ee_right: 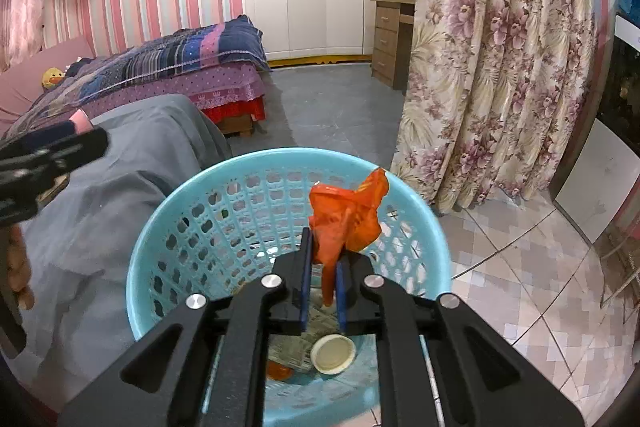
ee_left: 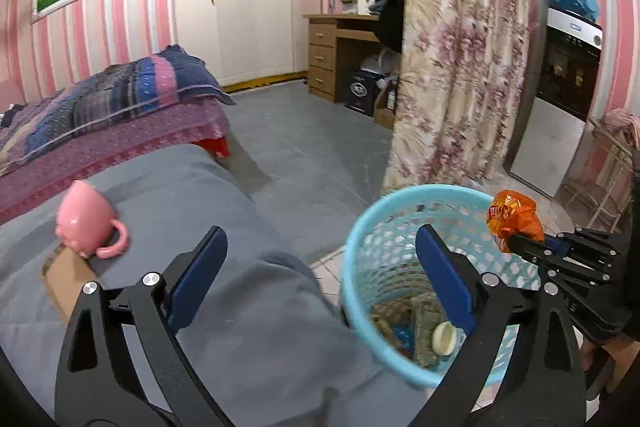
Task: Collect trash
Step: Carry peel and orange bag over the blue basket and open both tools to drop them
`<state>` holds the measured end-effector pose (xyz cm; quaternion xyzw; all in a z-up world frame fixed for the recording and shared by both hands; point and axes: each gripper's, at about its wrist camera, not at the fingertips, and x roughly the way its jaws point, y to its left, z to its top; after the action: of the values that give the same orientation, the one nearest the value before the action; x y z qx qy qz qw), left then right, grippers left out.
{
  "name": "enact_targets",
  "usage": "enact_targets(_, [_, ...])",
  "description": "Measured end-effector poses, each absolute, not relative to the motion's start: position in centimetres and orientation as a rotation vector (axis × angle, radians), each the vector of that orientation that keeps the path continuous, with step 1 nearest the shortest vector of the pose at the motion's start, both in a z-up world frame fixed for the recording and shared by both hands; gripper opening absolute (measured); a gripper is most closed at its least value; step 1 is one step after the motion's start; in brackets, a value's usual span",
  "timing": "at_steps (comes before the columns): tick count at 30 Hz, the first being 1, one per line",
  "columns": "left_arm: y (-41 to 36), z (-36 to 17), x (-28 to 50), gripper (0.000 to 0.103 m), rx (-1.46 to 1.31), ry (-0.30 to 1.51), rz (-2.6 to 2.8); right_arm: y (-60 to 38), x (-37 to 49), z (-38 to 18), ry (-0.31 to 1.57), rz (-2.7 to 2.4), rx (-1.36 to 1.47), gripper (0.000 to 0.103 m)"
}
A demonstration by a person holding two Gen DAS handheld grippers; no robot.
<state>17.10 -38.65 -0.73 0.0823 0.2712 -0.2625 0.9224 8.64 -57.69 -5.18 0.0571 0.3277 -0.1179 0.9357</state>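
Note:
A light blue plastic trash basket [ee_left: 362, 227] [ee_right: 192, 195] stands on the floor beside a grey-covered surface. It holds a white lid [ee_right: 333, 353] [ee_left: 444, 339], paper and other scraps. My right gripper [ee_right: 323, 255] is shut on a crumpled orange wrapper [ee_right: 348, 215] and holds it over the basket's opening; in the left wrist view the wrapper [ee_left: 514, 217] hangs at the basket's right rim. My left gripper [ee_left: 320, 247] is open and empty, above the basket's left rim and the grey cover.
A pink mug [ee_left: 86, 223] lies on its side on the grey cover [ee_left: 180, 195], next to brown cardboard [ee_left: 66, 283]. A bed [ee_left: 100, 107] is behind. A floral curtain [ee_left: 456, 75], a wooden desk [ee_left: 332, 55] and a dark cabinet [ee_left: 560, 87] stand beyond the tiled floor.

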Motion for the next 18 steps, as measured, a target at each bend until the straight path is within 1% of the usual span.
enact_targets(2, [-37.5, -0.4, 17.1, 0.093, 0.167, 0.549, -0.520, -57.3, 9.7, -5.7, 0.683, -0.246, 0.128, 0.025])
enact_targets(3, [-36.9, -0.2, 17.1, 0.093, 0.165, 0.544, -0.510, -57.2, 9.9, -5.8, 0.686, -0.250, 0.128, 0.047])
enact_targets(4, [-36.0, 0.0, 17.0, 0.094, 0.160, 0.536, -0.500, -57.0, 10.3, -6.0, 0.689, -0.251, 0.129, 0.059])
enact_targets(7, [-33.8, 0.6, 16.7, 0.095, 0.136, 0.532, -0.486, -56.3, 11.1, -6.4, 0.716, -0.262, 0.120, 0.061])
enact_targets(8, [-32.7, 0.9, 16.5, 0.096, 0.133, 0.532, -0.479, -56.1, 11.2, -6.5, 0.721, -0.267, 0.119, 0.063])
enact_targets(10, [-31.2, 1.4, 15.9, 0.097, 0.136, 0.519, -0.460, -55.7, 11.1, -6.4, 0.717, -0.282, 0.123, 0.086])
enact_targets(13, [-28.1, 2.4, 15.1, 0.097, 0.122, 0.513, -0.430, -55.0, 10.7, -5.8, 0.693, -0.288, 0.141, 0.095])
enact_targets(15, [-25.6, 2.8, 14.7, 0.097, 0.084, 0.537, -0.412, -53.8, 10.3, -4.9, 0.666, -0.298, 0.132, 0.098])
enact_targets(18, [-22.2, 3.3, 13.7, 0.097, 0.072, 0.534, -0.355, -52.2, 9.6, -3.8, 0.636, -0.300, 0.123, 0.098])
